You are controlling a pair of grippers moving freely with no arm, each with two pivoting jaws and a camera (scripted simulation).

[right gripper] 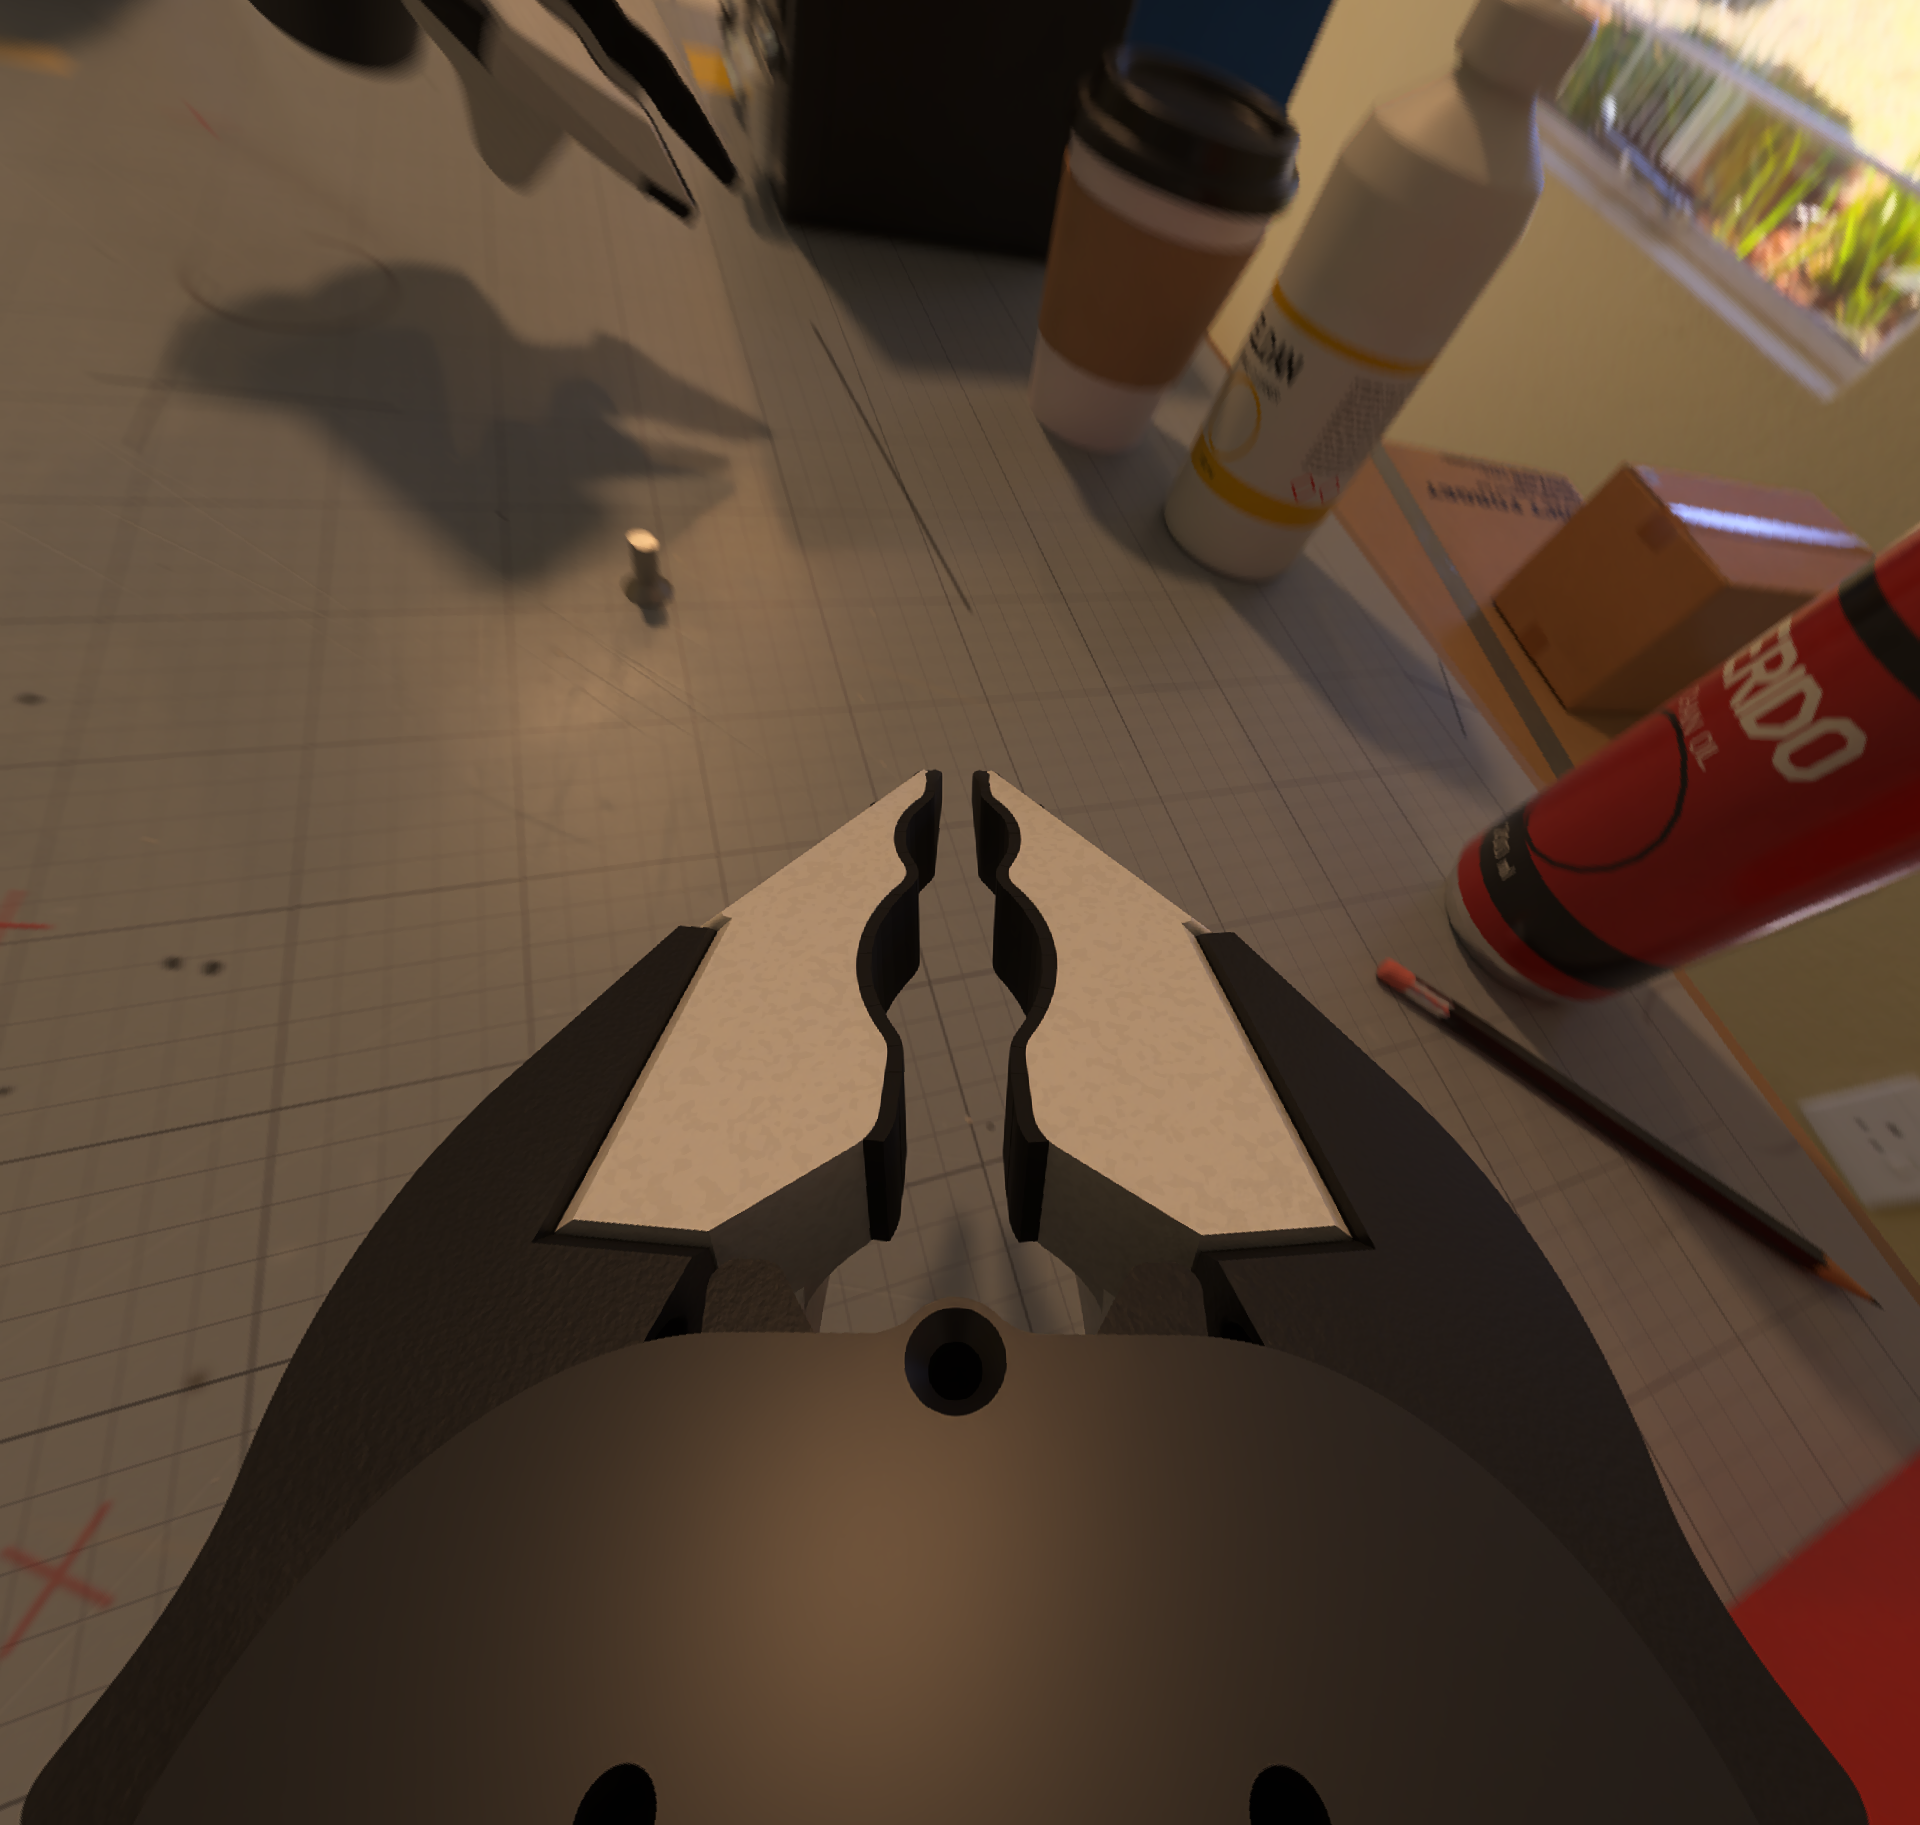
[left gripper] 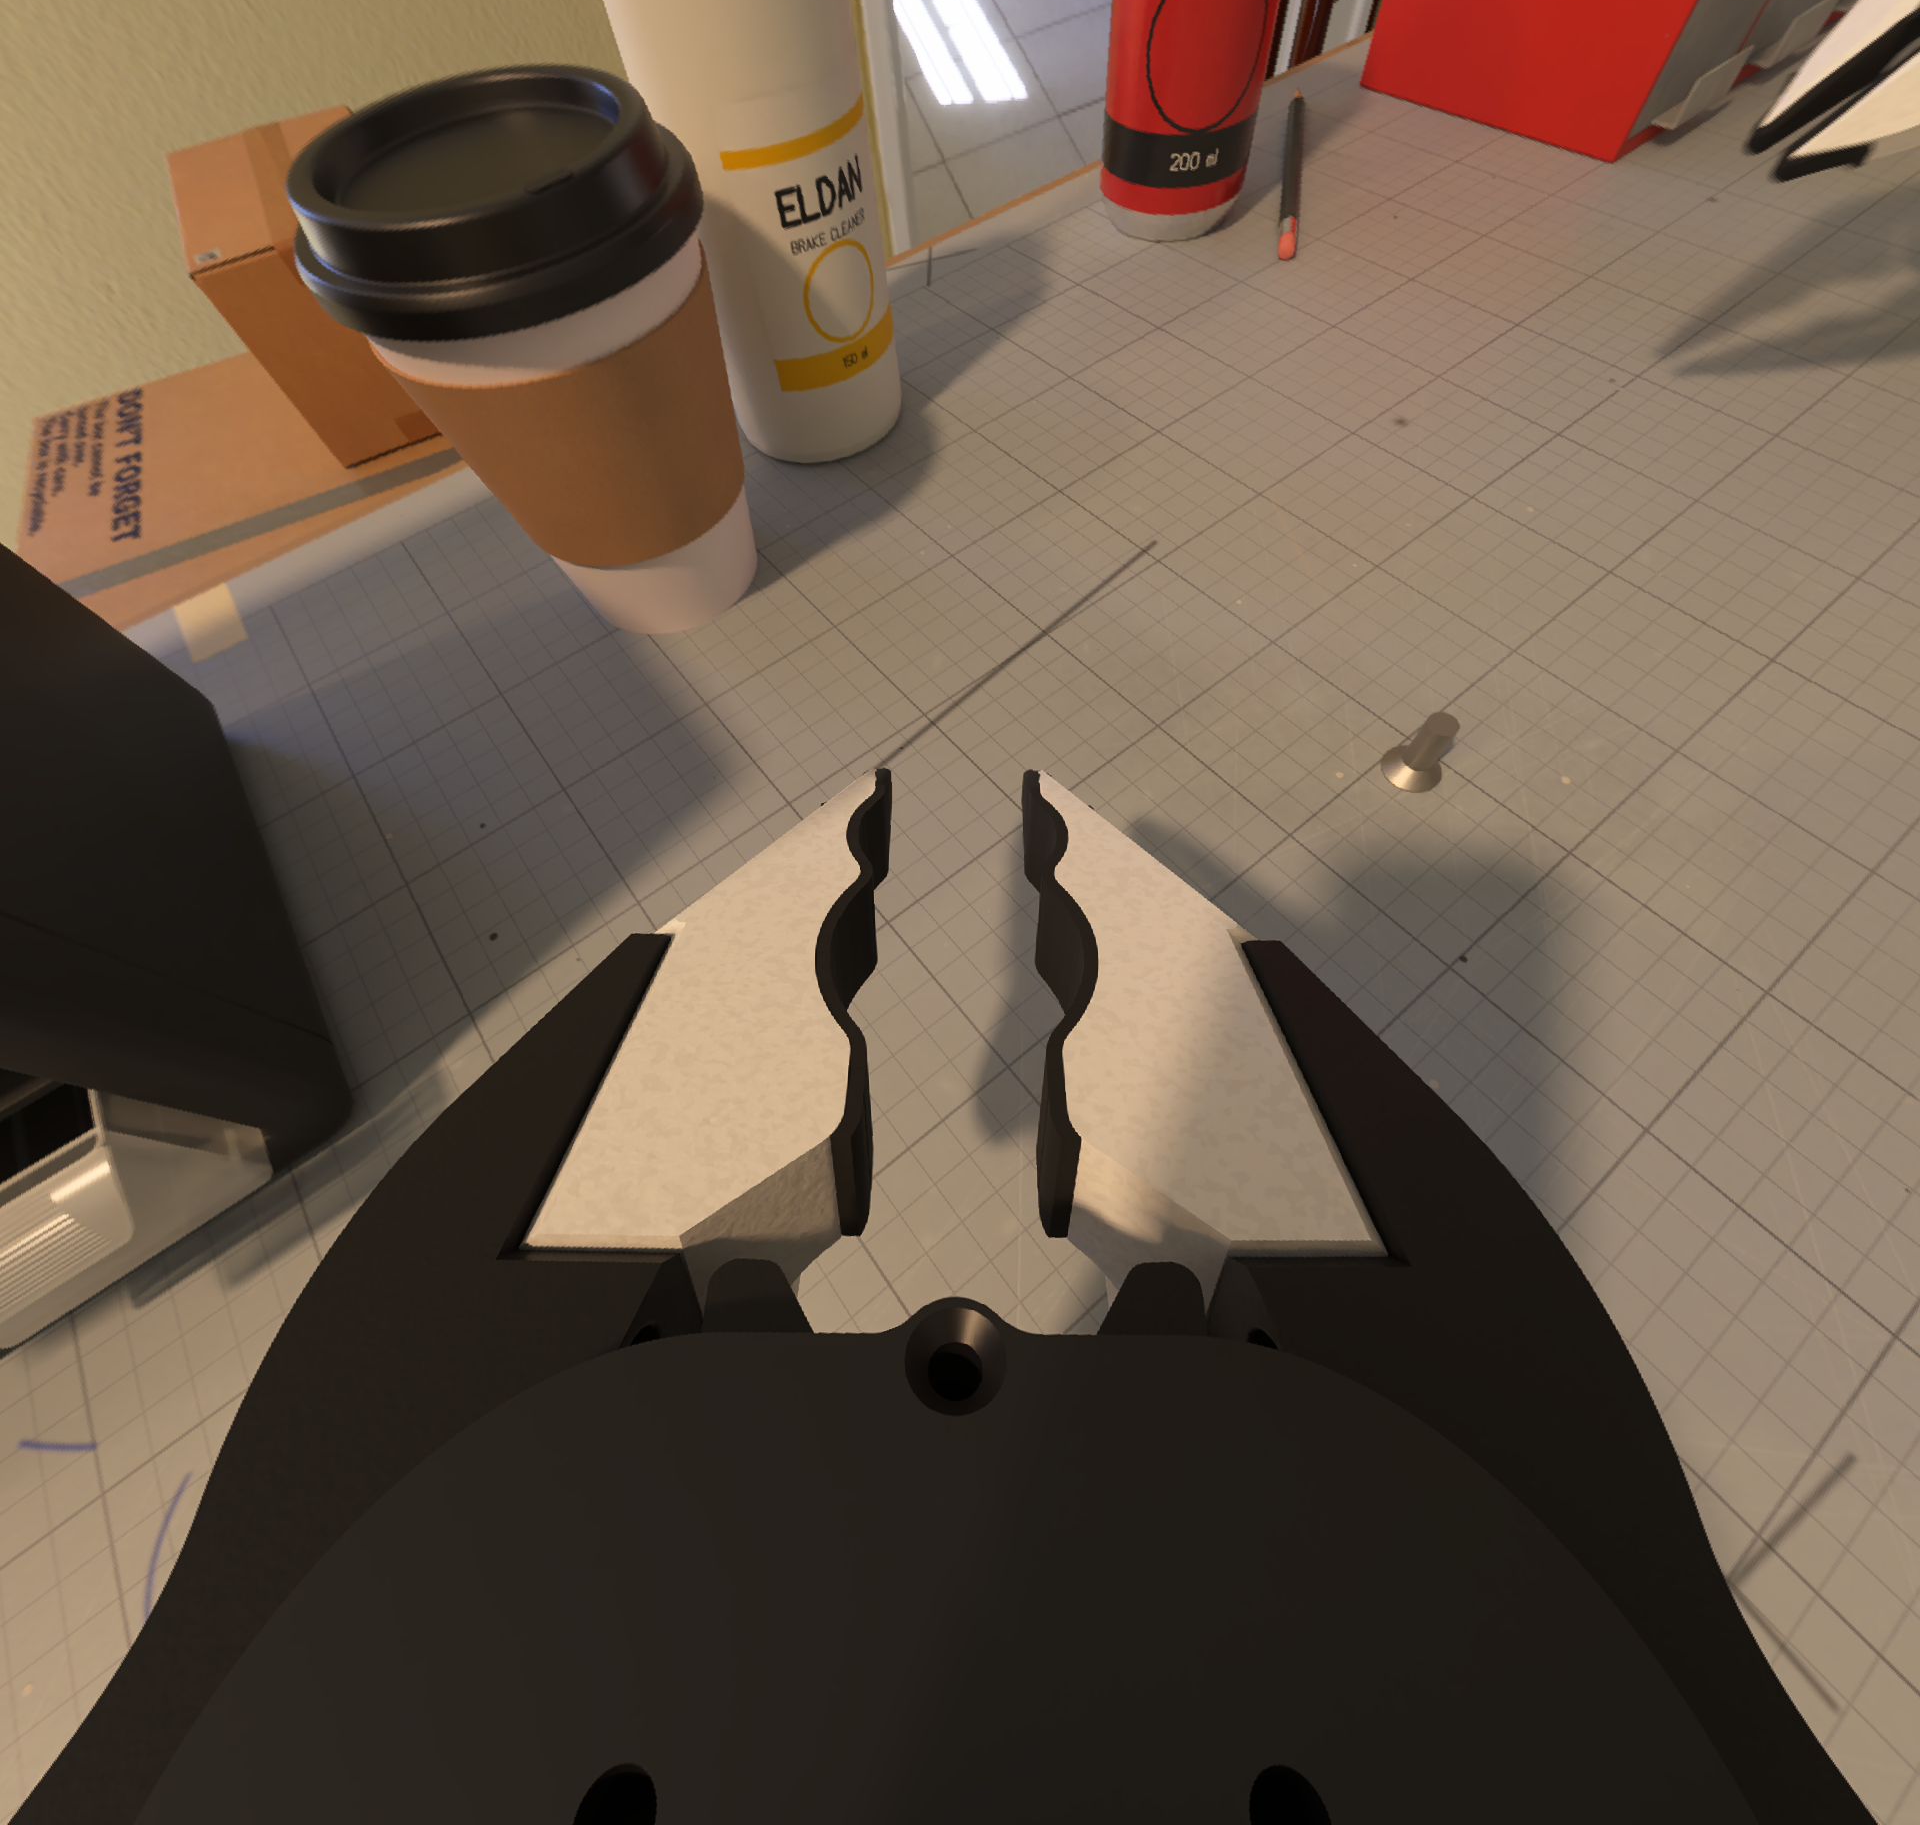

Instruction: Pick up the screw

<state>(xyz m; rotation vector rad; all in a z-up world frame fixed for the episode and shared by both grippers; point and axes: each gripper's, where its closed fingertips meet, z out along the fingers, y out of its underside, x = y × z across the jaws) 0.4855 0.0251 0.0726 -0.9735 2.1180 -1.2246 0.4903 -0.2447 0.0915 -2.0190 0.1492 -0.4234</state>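
Note:
A small silver screw stands on its flat head, shaft up, on the grey grid mat. My left gripper is open and empty and hovers over the mat. The screw is to the right of its fingertips, a little ahead. In the right wrist view the screw is ahead and to the left of my right gripper. That gripper is empty, with its jaws closed to a thin slit. The left gripper shows blurred at that view's top left, above the screw.
A lidded coffee cup, a white bottle, a red bottle and a pencil stand along the far edge. A red box is at the back right. Cardboard boxes and a black box are on the left.

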